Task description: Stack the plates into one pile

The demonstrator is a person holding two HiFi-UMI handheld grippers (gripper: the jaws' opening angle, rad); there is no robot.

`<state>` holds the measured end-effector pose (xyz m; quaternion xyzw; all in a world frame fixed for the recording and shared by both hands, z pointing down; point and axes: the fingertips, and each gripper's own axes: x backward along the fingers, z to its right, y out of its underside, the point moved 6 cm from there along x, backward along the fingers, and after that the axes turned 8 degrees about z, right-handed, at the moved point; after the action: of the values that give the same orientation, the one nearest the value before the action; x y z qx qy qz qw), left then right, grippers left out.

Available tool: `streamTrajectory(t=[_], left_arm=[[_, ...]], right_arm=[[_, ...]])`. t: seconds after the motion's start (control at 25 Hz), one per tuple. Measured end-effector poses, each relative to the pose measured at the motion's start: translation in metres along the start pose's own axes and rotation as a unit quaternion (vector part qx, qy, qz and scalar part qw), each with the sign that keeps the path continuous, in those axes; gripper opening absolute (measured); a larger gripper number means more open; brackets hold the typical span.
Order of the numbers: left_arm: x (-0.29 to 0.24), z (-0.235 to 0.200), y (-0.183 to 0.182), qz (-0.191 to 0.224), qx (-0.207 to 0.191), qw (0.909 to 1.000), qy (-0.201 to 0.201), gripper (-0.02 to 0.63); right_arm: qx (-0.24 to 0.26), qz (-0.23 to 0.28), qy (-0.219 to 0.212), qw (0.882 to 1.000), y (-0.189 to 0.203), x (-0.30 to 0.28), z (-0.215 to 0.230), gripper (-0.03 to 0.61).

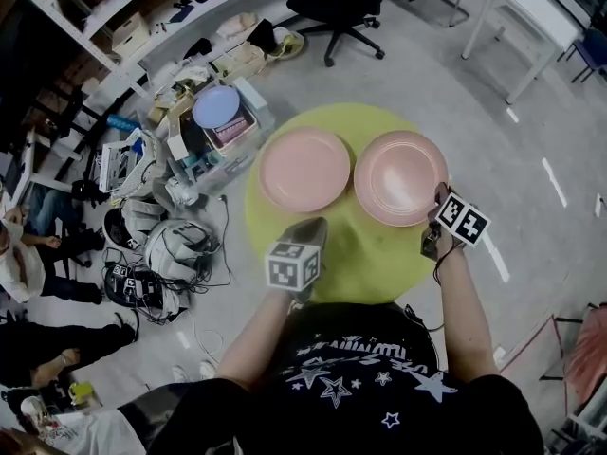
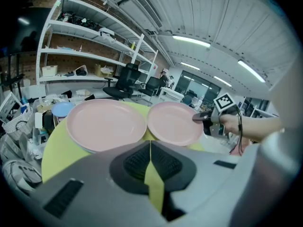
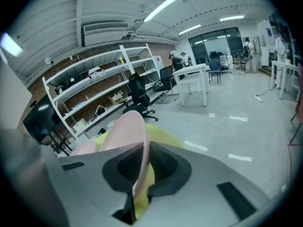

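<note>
**Right plate gripped at the rim, left plate waiting**

On the round yellow desk (image 1: 379,259) two pink plates lie side by side, almost touching. The left plate (image 1: 303,169) rests flat on the far left part of the desk. I judge it is meant as the base of the pile, so nothing holds it. On the near side of it, the left hand-held gripper (image 1: 316,226) hovers over the desk with its jaws closed together and nothing between them. It touches no plate and seems only to wait out of the way.

The right plate (image 1: 398,176) is on the far right part of the desk. The right hand-held gripper (image 1: 442,195) reaches it from the near right, and its jaws are clamped on the rim there, with the thin edge between the two pads. I think the rim is the natural place, because the plate is too wide and flat to take elsewhere. Whether the plate is lifted off the desk I cannot tell. The next step would be to carry it left and lower it onto the left plate. With such an edge grip it could tilt or slip.
</note>
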<state>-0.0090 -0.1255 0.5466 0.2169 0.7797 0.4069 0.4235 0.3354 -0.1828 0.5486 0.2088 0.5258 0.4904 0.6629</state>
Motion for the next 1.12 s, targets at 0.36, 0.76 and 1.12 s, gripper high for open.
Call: streamTrajectory(t=[0.36, 0.76, 1.12], left_arm=[[0.019, -0.012, -0.002, 0.011, 0.003, 0.9999, 0.002, 0.020], [0.049, -0.036, 0.002, 0.019, 0.020, 0.9994, -0.021, 0.020], [0.072, -0.070, 0.006, 0.023, 0.039, 0.9981, -0.041, 0.020]], right_arm=[[-0.040, 0.021, -0.029, 0.999, -0.014, 0.025, -0.021, 0.029], [-0.053, -0.015, -0.077, 0.996, 0.010, 0.018, -0.081, 0.029], [-0.055, -0.049, -0.090, 0.993, 0.042, 0.000, -0.134, 0.031]])
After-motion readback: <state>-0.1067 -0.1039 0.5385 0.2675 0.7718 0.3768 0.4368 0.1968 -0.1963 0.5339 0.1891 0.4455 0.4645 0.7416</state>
